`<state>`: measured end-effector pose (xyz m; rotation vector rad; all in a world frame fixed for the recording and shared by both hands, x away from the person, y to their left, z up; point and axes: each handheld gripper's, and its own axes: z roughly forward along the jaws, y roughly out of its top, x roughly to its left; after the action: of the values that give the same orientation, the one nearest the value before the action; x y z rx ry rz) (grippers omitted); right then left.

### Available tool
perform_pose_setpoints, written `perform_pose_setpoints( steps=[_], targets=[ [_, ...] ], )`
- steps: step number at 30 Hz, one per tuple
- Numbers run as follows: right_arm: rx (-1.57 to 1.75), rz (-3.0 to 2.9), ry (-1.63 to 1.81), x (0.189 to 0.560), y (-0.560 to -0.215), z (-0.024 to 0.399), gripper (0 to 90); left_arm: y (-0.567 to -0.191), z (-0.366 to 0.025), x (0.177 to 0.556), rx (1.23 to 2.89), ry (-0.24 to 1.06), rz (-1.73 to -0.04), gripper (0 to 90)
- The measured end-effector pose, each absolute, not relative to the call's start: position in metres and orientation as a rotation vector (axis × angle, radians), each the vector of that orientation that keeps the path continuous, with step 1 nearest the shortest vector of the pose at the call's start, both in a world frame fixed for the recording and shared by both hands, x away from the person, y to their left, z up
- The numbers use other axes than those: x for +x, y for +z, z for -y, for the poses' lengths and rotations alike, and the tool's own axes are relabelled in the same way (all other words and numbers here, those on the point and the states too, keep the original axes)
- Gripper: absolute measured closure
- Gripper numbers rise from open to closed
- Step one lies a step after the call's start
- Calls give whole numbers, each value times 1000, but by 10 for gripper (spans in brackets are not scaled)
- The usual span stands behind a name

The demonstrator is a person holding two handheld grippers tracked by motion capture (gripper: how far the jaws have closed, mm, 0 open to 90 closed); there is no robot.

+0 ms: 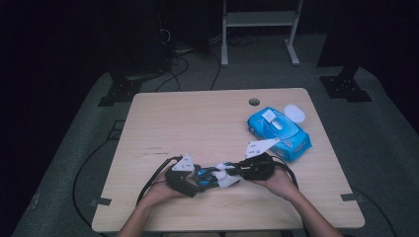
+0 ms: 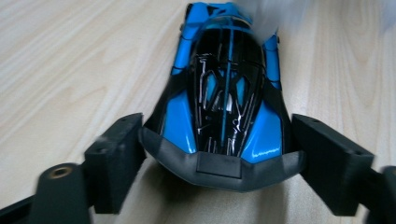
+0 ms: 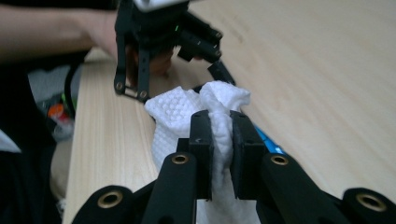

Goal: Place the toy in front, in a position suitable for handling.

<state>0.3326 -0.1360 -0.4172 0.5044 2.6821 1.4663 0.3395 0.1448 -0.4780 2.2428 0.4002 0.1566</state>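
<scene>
A blue and black toy car [image 2: 224,93] lies on the wooden table [image 1: 197,123] near its front edge. My left gripper [image 2: 217,158] is shut on the car, one jaw pressed against each side of its black bumper. In the high view the car [image 1: 210,177] spans the gap between my left gripper [image 1: 197,181] and my right gripper [image 1: 236,173]. The right gripper [image 3: 220,126] is shut on a white textured wipe [image 3: 187,116], which rests on the car's far end. A sliver of the blue car [image 3: 270,141] shows under the wipe.
A blue pack of wet wipes [image 1: 279,131] lies at the right of the table, its flap open, with a white round lid [image 1: 295,113] just behind it. A cable hole [image 1: 254,102] sits near the far edge. Cables trail off the front left.
</scene>
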Motion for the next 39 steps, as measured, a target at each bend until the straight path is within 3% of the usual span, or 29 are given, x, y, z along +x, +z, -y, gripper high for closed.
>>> perform_pose_setpoints(
  steps=[5, 6, 11, 15, 20, 26, 33, 39],
  targets=[
    [425, -2767, 1378, 340, -432, 115, 768, -479, -143, 340, 2246, 155, -393, 225],
    [419, -2754, 1366, 340, -434, 110, 697, -479, -143, 340, 2247, 156, -395, 226],
    [363, -2698, 1339, 335, -435, 98, 627, -479, -142, 339, 2244, 156, -397, 227],
    [366, -2672, 1353, 335, -442, 83, 664, -479, -142, 338, 2248, 161, -396, 227],
    [372, -2677, 1343, 338, -451, 71, 779, -479, -144, 338, 2243, 159, -396, 230],
    [452, -2676, 1352, 339, -449, 78, 803, -480, -142, 337, 2245, 170, -391, 234],
    [373, -2728, 1385, 338, -454, 47, 812, -479, -145, 337, 2247, 173, -388, 235],
    [428, -2693, 1347, 342, -447, 64, 812, -480, -144, 337, 2241, 174, -394, 235]
  ],
)
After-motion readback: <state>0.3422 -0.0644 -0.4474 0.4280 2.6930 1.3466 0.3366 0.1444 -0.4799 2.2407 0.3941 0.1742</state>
